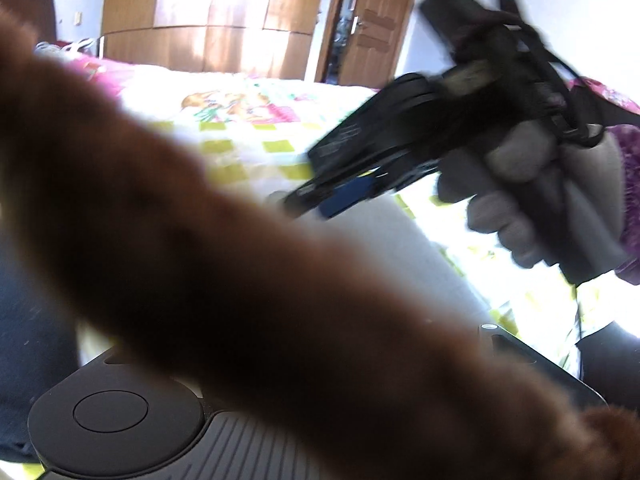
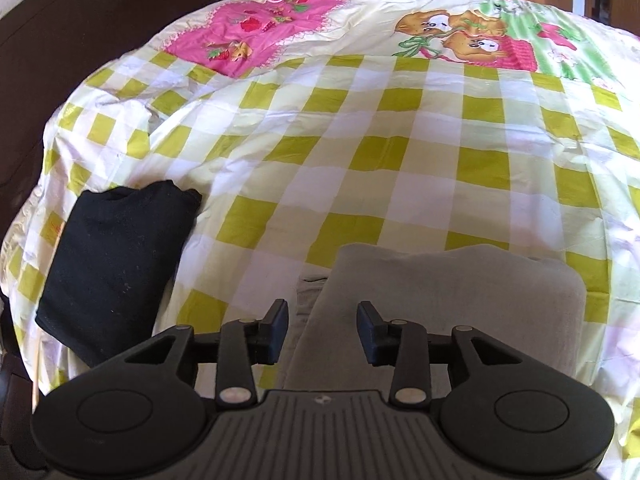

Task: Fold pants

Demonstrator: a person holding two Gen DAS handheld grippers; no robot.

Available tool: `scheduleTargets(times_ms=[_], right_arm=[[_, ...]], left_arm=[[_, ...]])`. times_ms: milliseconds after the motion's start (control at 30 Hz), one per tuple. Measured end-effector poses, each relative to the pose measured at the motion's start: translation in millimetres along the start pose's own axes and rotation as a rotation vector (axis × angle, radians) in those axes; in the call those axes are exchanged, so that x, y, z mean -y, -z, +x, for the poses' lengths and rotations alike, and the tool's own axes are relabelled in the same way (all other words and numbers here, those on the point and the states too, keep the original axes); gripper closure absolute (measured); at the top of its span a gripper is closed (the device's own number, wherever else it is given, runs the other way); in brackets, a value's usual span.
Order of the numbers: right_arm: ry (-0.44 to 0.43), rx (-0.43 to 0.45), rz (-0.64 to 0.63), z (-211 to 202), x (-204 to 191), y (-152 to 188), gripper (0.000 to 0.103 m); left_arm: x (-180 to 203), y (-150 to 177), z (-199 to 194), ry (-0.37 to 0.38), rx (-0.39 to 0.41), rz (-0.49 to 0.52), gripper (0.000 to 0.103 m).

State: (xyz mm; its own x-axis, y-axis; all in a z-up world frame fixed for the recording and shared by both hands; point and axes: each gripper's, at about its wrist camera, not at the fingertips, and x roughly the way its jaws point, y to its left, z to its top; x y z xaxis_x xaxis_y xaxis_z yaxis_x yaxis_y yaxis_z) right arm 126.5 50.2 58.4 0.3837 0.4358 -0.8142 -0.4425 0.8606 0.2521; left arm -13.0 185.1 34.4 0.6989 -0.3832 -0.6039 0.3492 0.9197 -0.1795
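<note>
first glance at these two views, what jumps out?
In the left wrist view, a blurred brown fuzzy garment sweeps across most of the frame, hiding the left gripper's fingers. In the right wrist view, the right gripper hangs with jaws apart above a folded grey garment on the yellow-checked bedspread. A folded black garment lies at that bedspread's left edge.

Sunlit wooden wardrobe point(image 1: 208, 12) behind checked bed point(image 2: 400, 140).
</note>
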Motion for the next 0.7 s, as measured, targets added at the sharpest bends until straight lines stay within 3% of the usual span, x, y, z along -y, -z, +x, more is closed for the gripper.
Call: scheduleTargets(times_ms=[67,100,133,167,333,400,567,700], right_arm=[[0.064,0.001,-0.033,10.6,-3.5,0.9,0.055],[0.092,0.002,-0.045,14.7,-2.5,2.1,0.062],[0.101,0.002,-0.036,15.9,1.4,2.8,0.077],[0.088,-0.003,-0.006,14.3,7.6,3.0,0.079],[0.020,0.068,0.060,-29.5,20.9,5.6,0.081],[-0.007,0.100,0.053,-45.5,15.1,3.6,0.081],[-0.056,0.127,0.005,-45.6,-10.3,-3.7,0.081],[-0.080,0.038,-0.013,4.7,-21.8,0.3,0.081]], left_arm=[[7.5,0.1,14.5,0.003,-0.024,0.011,0.041],[11.4,0.7,22.5,-0.002,-0.038,0.019,0.042],[15.4,2.4,28.6,-0.015,-0.048,0.029,0.043],[18.4,3.6,33.7,-0.036,-0.056,0.041,0.045],[17.6,4.6,28.3,-0.048,-0.047,0.003,0.076],[15.4,2.5,21.8,-0.036,-0.030,-0.019,0.083],[9.1,-0.7,0.8,-0.047,0.033,-0.077,0.085],[-7.2,9.5,10.6,-0.087,-0.024,-0.133,0.085]])
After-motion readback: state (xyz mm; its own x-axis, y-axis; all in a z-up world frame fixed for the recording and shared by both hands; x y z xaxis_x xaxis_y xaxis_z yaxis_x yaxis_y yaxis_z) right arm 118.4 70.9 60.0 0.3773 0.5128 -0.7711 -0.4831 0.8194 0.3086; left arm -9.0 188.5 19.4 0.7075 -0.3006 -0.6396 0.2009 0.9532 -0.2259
